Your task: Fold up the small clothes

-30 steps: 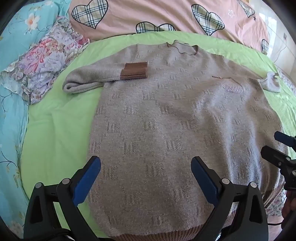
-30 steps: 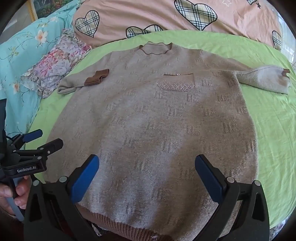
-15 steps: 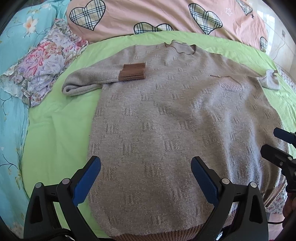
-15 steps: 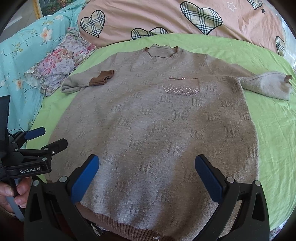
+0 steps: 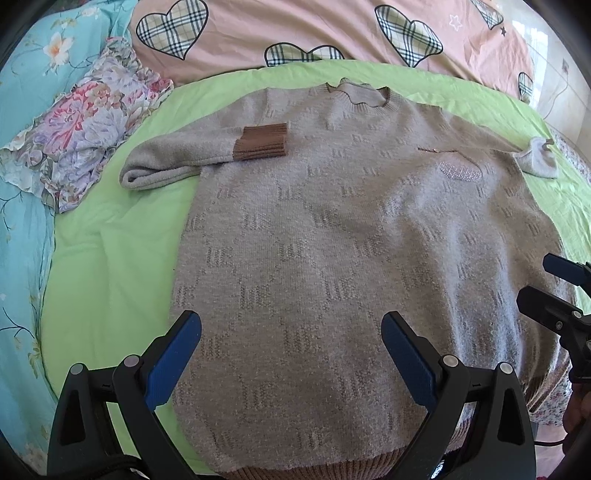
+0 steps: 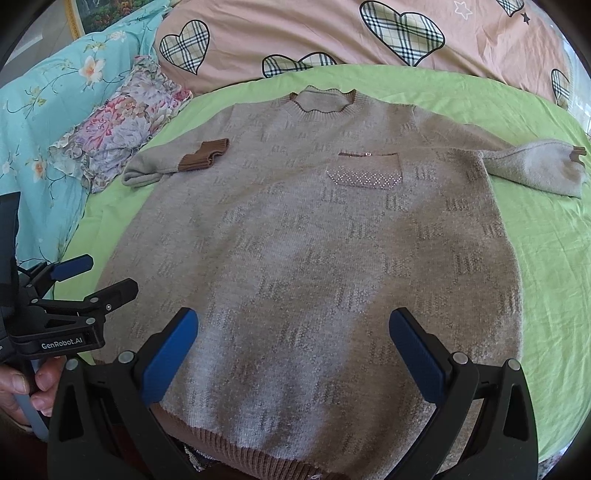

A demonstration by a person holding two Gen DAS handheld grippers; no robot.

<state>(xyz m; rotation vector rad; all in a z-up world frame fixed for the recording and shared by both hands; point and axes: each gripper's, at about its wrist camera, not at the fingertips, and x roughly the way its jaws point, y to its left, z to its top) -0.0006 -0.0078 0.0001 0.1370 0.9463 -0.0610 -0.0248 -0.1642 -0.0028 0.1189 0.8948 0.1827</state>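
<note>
A beige knit sweater point(image 5: 332, 240) lies flat, front up, on a green sheet point(image 5: 110, 258); it also shows in the right wrist view point(image 6: 314, 258). Its left sleeve is folded inward, with the brown cuff point(image 5: 262, 142) on the chest. Its right sleeve point(image 6: 535, 170) lies stretched out to the right. My left gripper point(image 5: 291, 354) is open and empty above the lower hem, and it also shows in the right wrist view point(image 6: 92, 277). My right gripper point(image 6: 293, 354) is open and empty above the hem; it also shows at the right edge of the left wrist view point(image 5: 550, 284).
A floral cloth point(image 5: 81, 122) lies at the left of the green sheet. A pink quilt with plaid hearts point(image 5: 332, 33) lies behind the sweater. A turquoise floral sheet point(image 5: 22, 221) runs along the left. Another patterned cloth point(image 6: 199, 458) peeks from under the hem.
Both views have shifted slightly; the sweater sits a little lower and more centred in frame. Both grippers stay open and nothing was grasped.
</note>
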